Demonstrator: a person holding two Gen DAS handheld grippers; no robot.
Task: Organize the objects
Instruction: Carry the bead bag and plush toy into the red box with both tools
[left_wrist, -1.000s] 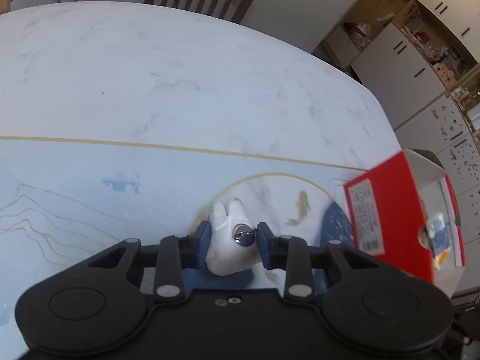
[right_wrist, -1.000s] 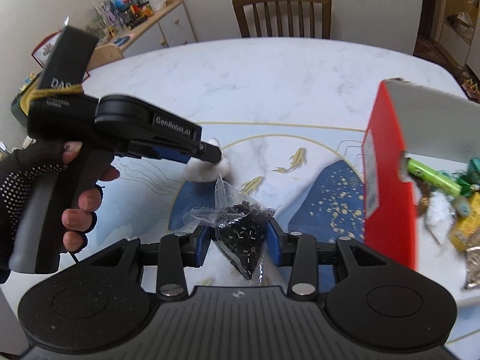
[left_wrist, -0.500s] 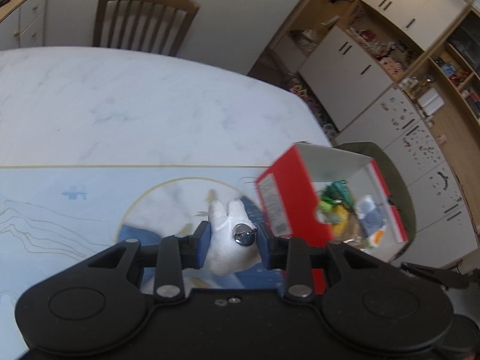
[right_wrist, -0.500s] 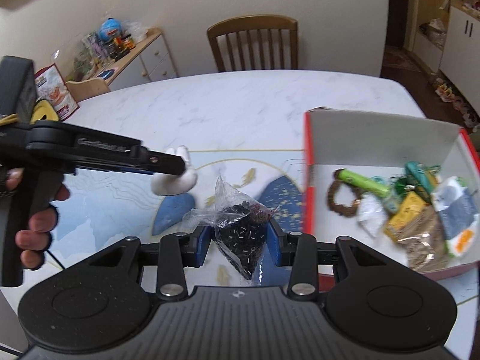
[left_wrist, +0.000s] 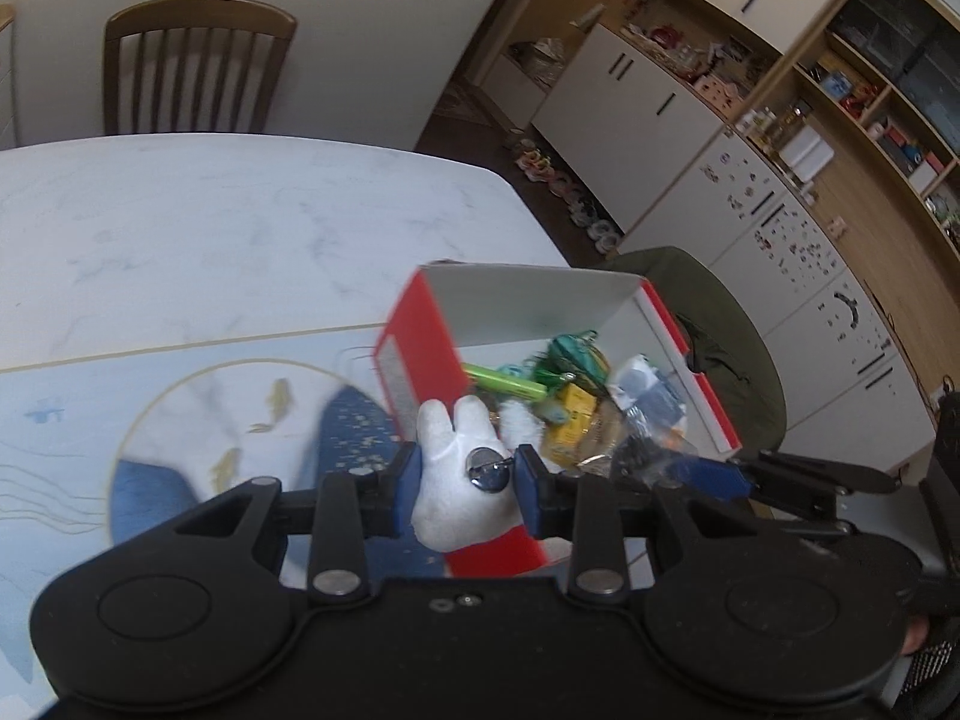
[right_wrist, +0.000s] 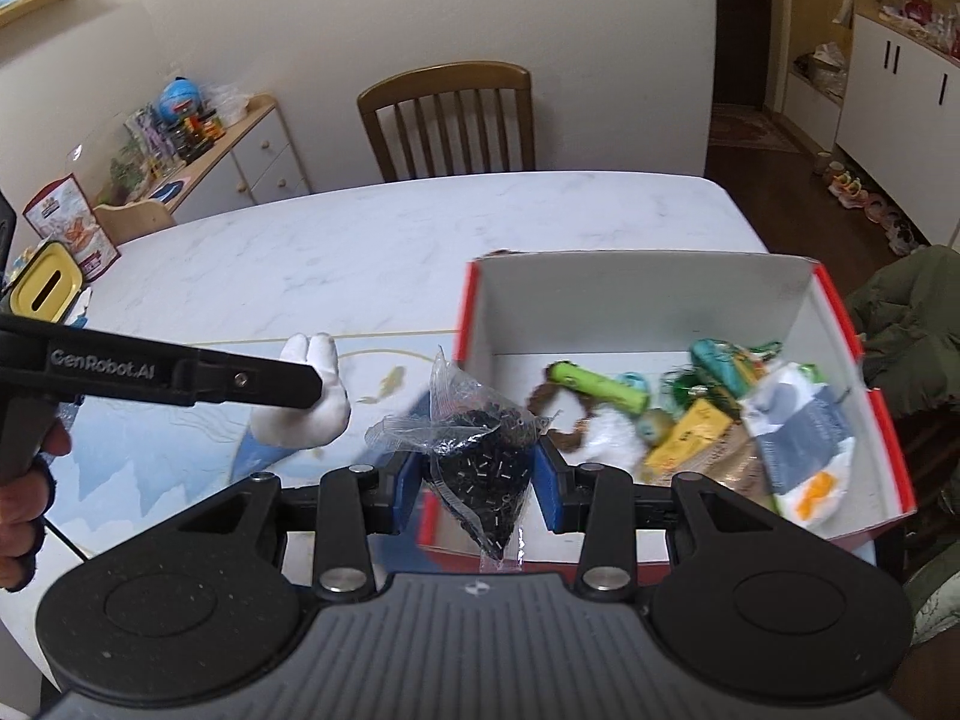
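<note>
My left gripper (left_wrist: 467, 474) is shut on a white plush toy (left_wrist: 456, 480) with a metal clasp, held in the air just over the near left edge of the red box (left_wrist: 420, 354). In the right wrist view the same white plush toy (right_wrist: 318, 414) sits in the left gripper (right_wrist: 318, 387), left of the red box (right_wrist: 840, 306). My right gripper (right_wrist: 480, 474) is shut on a clear bag of black beads (right_wrist: 480, 450), above the box's near left corner. The box holds several small items, among them a green tube (right_wrist: 600, 387) and a yellow packet (right_wrist: 690, 438).
The box stands on a marble table (right_wrist: 360, 240) with a blue fish-pattern mat (left_wrist: 180, 420). A wooden chair (right_wrist: 447, 120) stands at the far side. A dark green jacket (right_wrist: 912, 300) lies over a seat right of the box. A yellow-lidded container (right_wrist: 48, 288) sits at the table's left edge.
Both grippers have moved right toward the red box, each carrying its load. The plush toy went from over the mat to the box's edge; the bead bag now hangs at the box's corner.
</note>
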